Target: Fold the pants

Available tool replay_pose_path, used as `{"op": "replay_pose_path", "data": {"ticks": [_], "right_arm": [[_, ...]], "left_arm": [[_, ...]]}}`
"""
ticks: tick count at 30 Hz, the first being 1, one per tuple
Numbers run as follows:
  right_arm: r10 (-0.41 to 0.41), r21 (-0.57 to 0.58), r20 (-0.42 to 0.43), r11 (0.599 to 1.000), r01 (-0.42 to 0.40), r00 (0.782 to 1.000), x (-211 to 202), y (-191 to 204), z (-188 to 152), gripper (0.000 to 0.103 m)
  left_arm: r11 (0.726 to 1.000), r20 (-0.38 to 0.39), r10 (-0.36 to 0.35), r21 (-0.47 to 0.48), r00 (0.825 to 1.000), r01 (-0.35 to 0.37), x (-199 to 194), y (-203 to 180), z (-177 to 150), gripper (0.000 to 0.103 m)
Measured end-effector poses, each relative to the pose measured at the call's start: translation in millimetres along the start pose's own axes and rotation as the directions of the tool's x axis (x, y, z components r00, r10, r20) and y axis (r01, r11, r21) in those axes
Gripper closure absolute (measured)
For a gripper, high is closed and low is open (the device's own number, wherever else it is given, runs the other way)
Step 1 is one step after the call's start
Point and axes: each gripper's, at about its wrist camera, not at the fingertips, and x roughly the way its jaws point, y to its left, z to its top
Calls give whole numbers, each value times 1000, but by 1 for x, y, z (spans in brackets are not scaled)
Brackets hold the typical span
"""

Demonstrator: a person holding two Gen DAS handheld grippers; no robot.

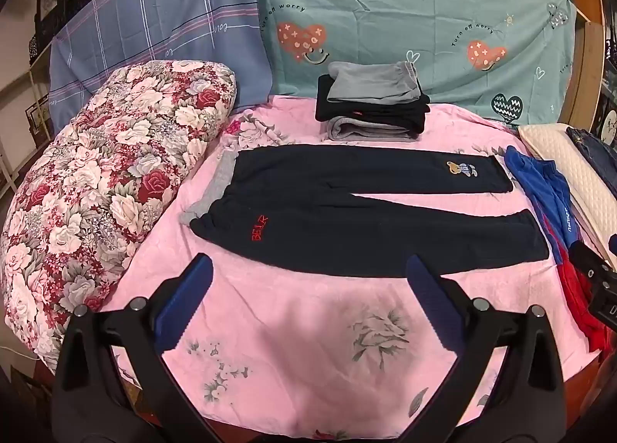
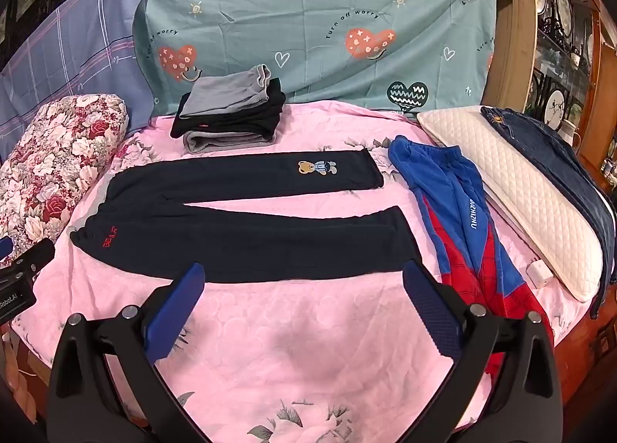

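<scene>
Nearest you, both grippers hang over bare pink sheet [image 1: 308,346]: left gripper [image 1: 308,269] jaws spread wide, nothing between; right gripper [image 2: 304,277] the same. Navy pants [image 1: 347,223] lie flat just beyond the fingertips, waistband to your left, legs slightly parted toward the right, bear patch on the far leg. Behind them, a folded stack [image 1: 372,103]. Right of the cuffs, blue-and-red pants [image 2: 462,219], then a quilted pillow [image 2: 520,192]. Floral quilt [image 1: 96,173] at left.
</scene>
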Motion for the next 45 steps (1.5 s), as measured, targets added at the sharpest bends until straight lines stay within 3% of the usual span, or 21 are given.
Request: {"op": "replay_pose_path", "data": {"ticks": [45], "right_arm": [[6, -3, -6, 1000, -6, 1000, 2, -4, 0, 1]], "left_arm": [[1000, -20, -15, -1, 1000, 15, 1, -5, -2, 2]]}}
